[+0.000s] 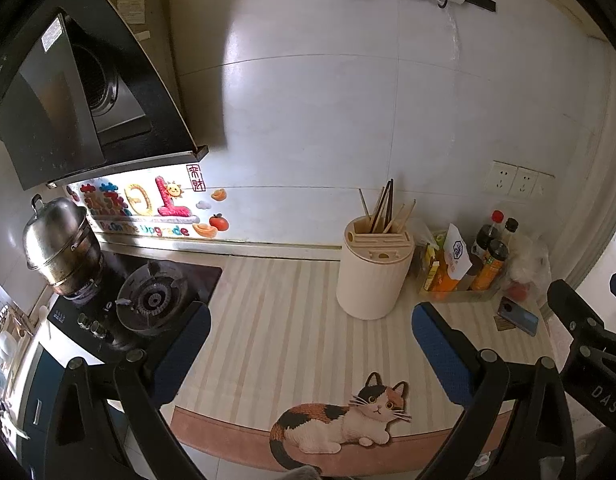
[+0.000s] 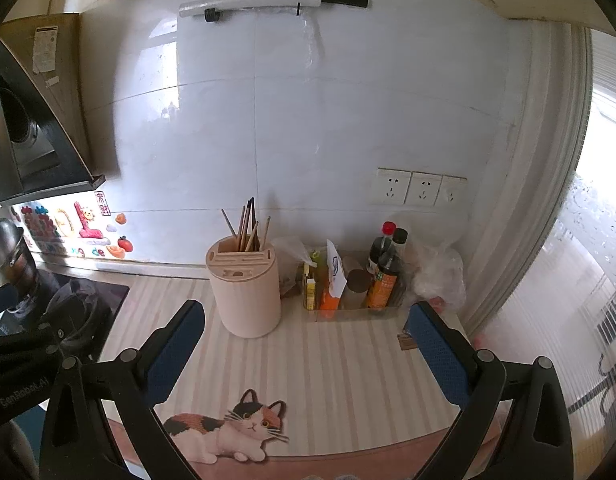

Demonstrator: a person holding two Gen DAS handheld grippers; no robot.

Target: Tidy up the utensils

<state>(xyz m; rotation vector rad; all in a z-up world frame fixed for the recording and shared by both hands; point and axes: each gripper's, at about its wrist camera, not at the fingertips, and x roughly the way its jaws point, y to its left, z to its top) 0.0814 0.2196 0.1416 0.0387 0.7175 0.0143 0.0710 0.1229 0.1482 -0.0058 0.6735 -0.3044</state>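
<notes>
Both grippers hang spread and empty over the cat-print mat (image 2: 308,360), left gripper (image 1: 308,344) and right gripper (image 2: 303,344) squared up short of the cream utensil holder (image 2: 245,288), chopsticks (image 2: 247,224) already standing upright in its back slot, apparently poised for a pickup.

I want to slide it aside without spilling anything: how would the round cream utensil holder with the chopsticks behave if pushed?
The utensil holder is taller than wide, so a push near its top may tip it; push low. The chopsticks stand loose and leaning, so they would likely rattle or shift. The striped mat beneath might add drag.
</notes>
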